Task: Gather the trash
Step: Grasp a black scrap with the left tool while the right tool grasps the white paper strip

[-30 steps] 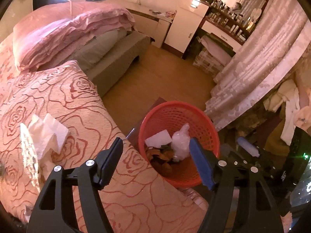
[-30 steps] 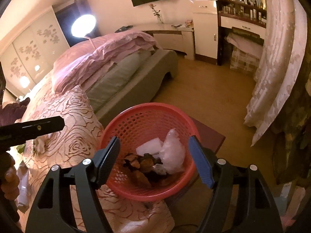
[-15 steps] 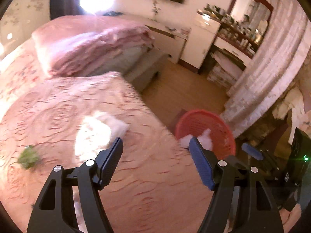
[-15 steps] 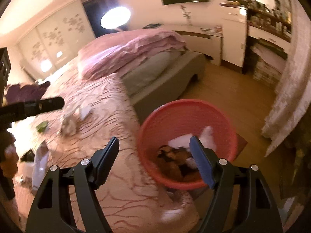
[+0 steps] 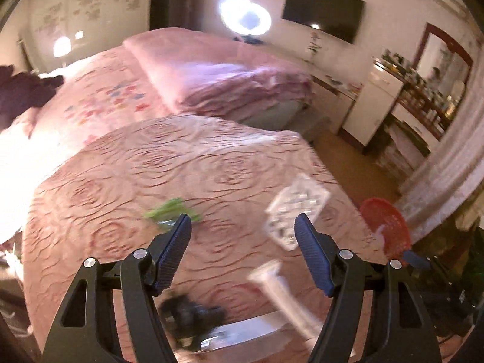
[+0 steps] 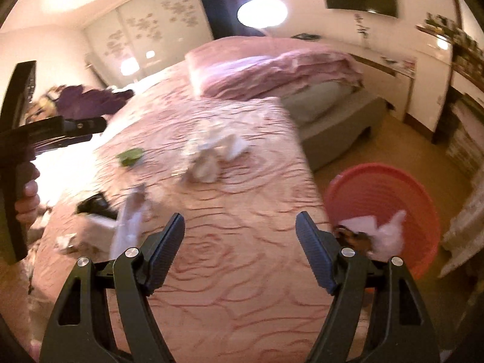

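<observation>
Trash lies scattered on the pink rose-patterned bedspread (image 5: 127, 181). A green scrap (image 5: 169, 208) sits just beyond my left gripper (image 5: 242, 227), which is open and empty above the bed. A crumpled clear wrapper (image 5: 295, 208) lies to its right, a white strip (image 5: 281, 290) and a dark item (image 5: 190, 311) nearer. My right gripper (image 6: 240, 227) is open and empty too, over the bedspread (image 6: 242, 272). White crumpled tissue (image 6: 211, 157) and the green scrap (image 6: 130, 155) lie ahead of it. The red basket (image 6: 390, 199) with trash inside stands on the floor at right.
A folded pink quilt (image 5: 217, 75) lies at the far end of the bed. The red basket (image 5: 390, 224) stands beside the bed corner. A white cabinet (image 5: 372, 103), a dresser and a curtain (image 5: 453, 157) line the right side. A hand (image 6: 27, 202) holds the left gripper's handle.
Both views have swung left from the red basket to the bedspread. The basket has slid to the right edge, and the scattered trash on the bed has come into view. Both grippers stayed open.
</observation>
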`<state>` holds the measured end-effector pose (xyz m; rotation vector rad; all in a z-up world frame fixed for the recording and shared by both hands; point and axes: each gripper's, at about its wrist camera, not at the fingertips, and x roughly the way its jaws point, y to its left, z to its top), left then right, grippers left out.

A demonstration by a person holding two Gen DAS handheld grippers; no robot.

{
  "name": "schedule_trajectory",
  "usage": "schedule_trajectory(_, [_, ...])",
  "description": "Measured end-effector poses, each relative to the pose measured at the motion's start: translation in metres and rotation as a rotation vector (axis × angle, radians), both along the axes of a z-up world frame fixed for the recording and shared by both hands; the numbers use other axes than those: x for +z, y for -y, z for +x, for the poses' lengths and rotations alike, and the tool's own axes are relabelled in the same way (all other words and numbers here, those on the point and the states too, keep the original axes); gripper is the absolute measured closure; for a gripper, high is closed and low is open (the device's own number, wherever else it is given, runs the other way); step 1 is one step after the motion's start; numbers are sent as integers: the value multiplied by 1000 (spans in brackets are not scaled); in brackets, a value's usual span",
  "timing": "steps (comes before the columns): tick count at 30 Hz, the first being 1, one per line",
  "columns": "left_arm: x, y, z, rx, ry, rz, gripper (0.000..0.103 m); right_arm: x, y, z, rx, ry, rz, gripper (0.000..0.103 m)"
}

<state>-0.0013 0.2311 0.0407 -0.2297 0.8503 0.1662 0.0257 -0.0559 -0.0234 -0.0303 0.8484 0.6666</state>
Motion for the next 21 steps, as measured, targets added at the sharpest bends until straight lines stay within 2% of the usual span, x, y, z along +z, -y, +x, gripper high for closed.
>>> schedule_trajectory(6, [-9,-24,-32,60,-13,-5,35,4,-41,-24,142,0,22,29])
schedule_trajectory(12, [-28,-33,-48,65,-49,-26,35,-2,-78,-45,251,-4,-6,29])
schedule_trajectory(18, [-49,-36,-53,59,-95,-71,35,-17,-94,-50,268,-6,-53,29])
schedule_trajectory(21, [-56,-34,-54,42,-110,-97,35,-23,-96,-50,271,-13,-69,38])
